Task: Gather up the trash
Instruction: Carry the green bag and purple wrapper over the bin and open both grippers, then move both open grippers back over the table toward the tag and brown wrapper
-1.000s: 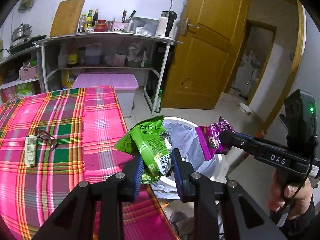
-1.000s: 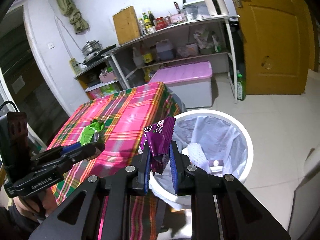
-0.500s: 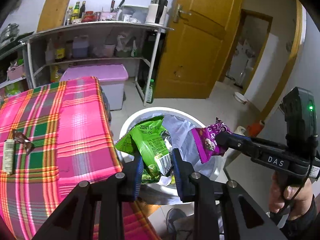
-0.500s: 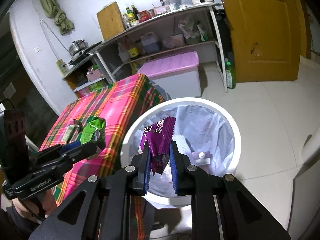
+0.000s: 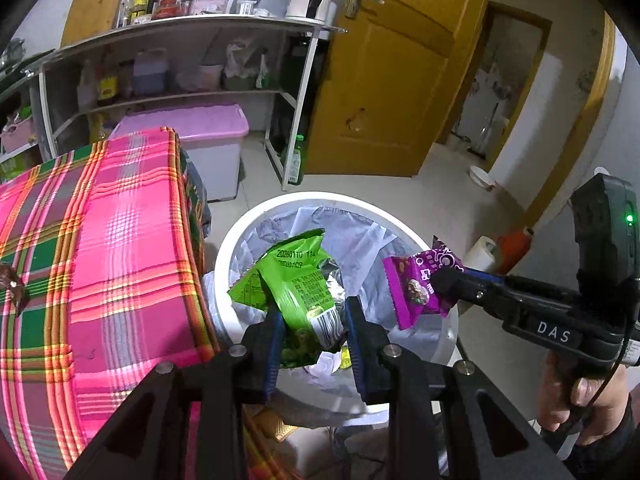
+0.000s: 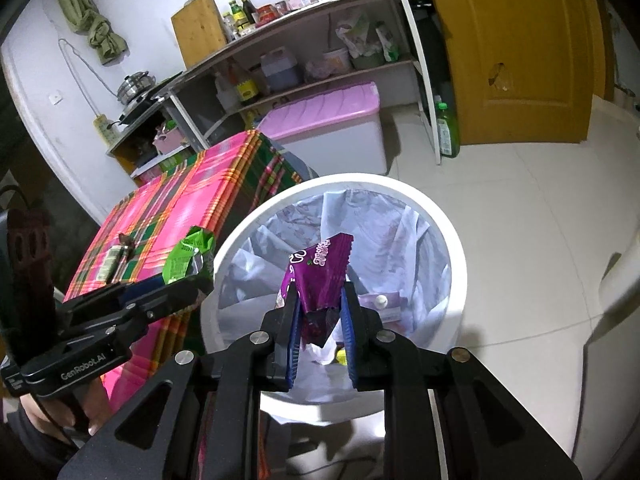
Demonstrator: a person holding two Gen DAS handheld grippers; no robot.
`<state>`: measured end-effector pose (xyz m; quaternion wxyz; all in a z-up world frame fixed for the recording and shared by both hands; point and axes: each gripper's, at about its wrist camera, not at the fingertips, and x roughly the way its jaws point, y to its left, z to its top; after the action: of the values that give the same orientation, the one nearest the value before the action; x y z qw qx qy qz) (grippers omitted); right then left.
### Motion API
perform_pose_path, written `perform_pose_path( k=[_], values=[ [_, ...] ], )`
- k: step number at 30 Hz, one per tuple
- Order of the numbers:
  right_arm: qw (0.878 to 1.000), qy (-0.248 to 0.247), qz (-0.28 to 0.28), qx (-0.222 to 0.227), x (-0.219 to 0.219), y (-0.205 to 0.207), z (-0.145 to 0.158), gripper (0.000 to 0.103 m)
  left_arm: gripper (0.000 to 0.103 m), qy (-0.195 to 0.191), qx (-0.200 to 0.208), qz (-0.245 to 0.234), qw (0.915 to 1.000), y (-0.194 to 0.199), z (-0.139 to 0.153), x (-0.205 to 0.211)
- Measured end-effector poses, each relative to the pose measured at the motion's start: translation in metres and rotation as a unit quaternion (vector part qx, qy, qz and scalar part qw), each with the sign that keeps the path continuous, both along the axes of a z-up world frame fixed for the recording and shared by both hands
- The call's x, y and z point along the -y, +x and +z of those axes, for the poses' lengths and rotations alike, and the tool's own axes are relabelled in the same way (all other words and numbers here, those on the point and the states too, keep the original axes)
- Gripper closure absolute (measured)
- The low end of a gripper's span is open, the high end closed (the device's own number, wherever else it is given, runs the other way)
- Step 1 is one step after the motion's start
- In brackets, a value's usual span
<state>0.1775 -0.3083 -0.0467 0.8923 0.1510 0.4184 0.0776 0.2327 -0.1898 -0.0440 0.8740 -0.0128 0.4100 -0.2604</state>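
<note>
- Holding two snack wrappers over the white bin [image 5: 240, 236], which is lined with a pale bag and standing just beside the pink plaid table [image 5: 100, 240].
- I am easing my left gripper [image 5: 313, 332] open; a crumpled green wrapper [image 5: 298, 284] with a barcode is sitting between its blue pads.
- I am easing my right gripper [image 6: 320, 320] open too; a purple wrapper [image 6: 320, 276], folded into a wedge, is standing between its pads.
</note>
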Motion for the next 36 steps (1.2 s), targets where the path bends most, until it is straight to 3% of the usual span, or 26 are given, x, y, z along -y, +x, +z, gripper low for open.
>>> perform_pose_path(
  k=[7, 20, 36],
  values=[
    [1.0, -0.005, -0.01, -0.007, 0.007, 0.006, -0.007, 0.064, 0.064, -0.002, -0.012, 0.001, 0.9999, 0.009, -0.007, 0.003],
    [1.0, -0.015, -0.003, 0.014, -0.003, -0.005, 0.011, 0.064, 0.06, -0.017, -0.006, 0.012, 0.9998, 0.003, 0.003, -0.008],
    [0.995, -0.04, 0.051, 0.077, -0.057, -0.032, 0.061, 0.064, 0.06, -0.033, 0.052, 0.047, 0.997, -0.047, 0.048, -0.055]
  ],
)
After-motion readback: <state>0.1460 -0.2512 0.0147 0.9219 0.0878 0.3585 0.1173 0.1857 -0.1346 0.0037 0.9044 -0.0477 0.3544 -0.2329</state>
